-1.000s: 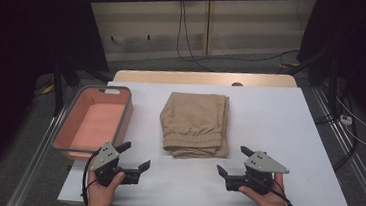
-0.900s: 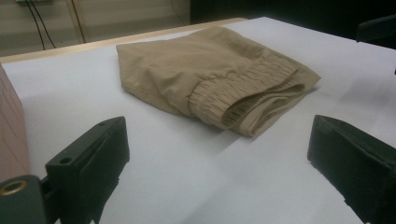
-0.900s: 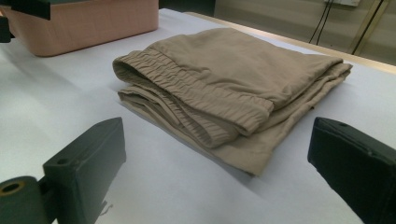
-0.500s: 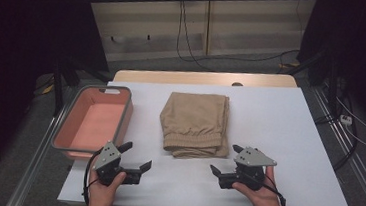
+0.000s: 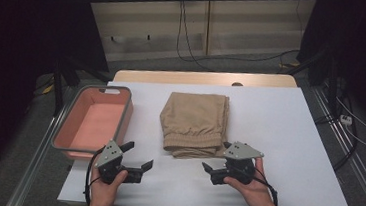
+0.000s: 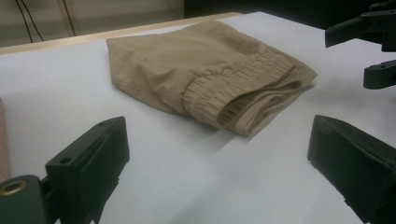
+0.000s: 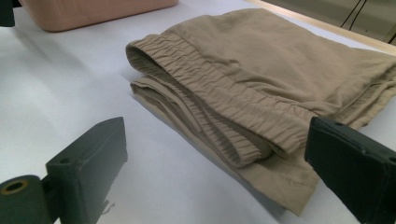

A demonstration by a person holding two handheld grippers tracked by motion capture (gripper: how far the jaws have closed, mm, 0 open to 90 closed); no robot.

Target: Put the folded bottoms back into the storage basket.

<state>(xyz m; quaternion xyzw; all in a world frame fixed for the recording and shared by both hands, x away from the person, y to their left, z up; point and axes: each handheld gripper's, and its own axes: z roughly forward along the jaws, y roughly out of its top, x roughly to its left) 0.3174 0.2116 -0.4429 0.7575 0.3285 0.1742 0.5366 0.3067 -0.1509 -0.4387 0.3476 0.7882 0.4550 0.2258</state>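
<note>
High view: left tool [image 5: 136,158] and right tool [image 5: 217,160], both jaws wide apart and empty, flank folded tan elastic-waist shorts [image 5: 195,123] on the white desk [image 5: 289,132].

High view looks down from 6 o'clock; both gripper views sit low, sharing the trousers [image 5: 195,124] at 12.

Far end of the folded tan trousers [image 7: 280,79] and most of the pink bin [image 7: 93,11] cut off by the frame edge.
</note>
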